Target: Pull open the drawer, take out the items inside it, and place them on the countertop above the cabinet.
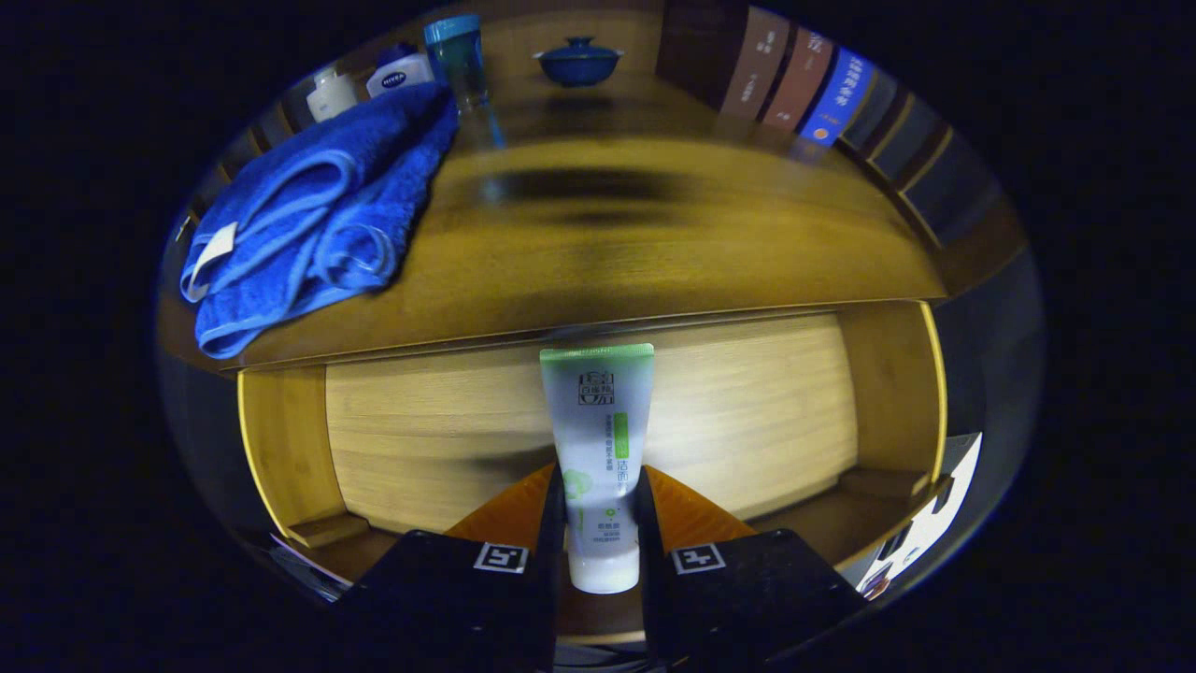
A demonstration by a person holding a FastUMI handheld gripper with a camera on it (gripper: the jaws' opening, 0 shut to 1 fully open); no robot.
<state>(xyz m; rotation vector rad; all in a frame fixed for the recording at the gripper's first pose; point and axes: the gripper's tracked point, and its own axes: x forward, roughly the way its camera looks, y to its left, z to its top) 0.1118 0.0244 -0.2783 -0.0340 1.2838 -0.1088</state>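
Note:
My gripper (599, 486) is shut on a white tube with a green top seam (598, 421); both fingers press on its lower half, cap end toward me. The tube hangs above the pulled-open wooden drawer (747, 411), whose pale bottom shows on both sides of it. Beyond the drawer lies the wooden countertop (654, 252) of the cabinet. A folded blue towel (318, 215) rests on the countertop's left part.
At the back of the countertop stand a small white bottle (332, 93), a white and blue lotion bottle (400, 75), a clear bottle with a blue cap (460, 61) and a blue lidded bowl (579, 61). Books (804, 84) line the back right.

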